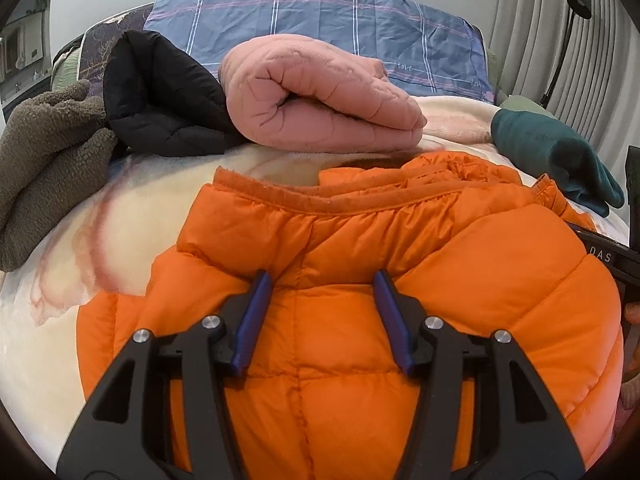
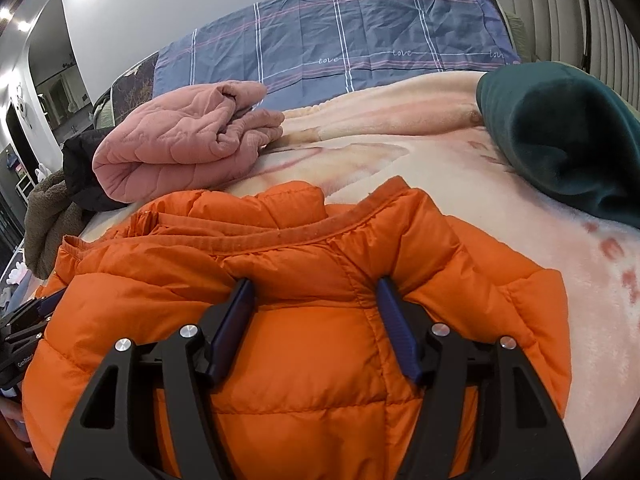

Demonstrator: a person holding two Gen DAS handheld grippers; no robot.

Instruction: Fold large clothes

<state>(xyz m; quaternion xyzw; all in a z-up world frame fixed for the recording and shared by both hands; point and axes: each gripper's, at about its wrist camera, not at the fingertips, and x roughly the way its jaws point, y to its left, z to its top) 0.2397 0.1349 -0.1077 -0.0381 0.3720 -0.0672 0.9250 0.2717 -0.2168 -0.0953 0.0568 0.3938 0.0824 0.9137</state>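
Fold just laid: both claws, left (image 1: 322,280) and right (image 2: 314,286), parted on jacket (image 1: 340,340); grip looks released. Next: lift clear toward 12 o'clock w/o snagging.

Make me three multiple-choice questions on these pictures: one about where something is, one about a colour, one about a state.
1. Where does the pink garment lie?
A. beyond the jacket
B. on the jacket
C. on the floor

2. What colour is the garment at far right?
A. yellow
B. dark teal
C. white

3. How is the pink garment?
A. hung up
B. spread flat
C. folded in a bundle

Answers: 1 A, it sits on the blanket past the orange jacket's collar. 2 B, the right wrist view shows it dark teal. 3 C, its layers are doubled over in a thick roll.
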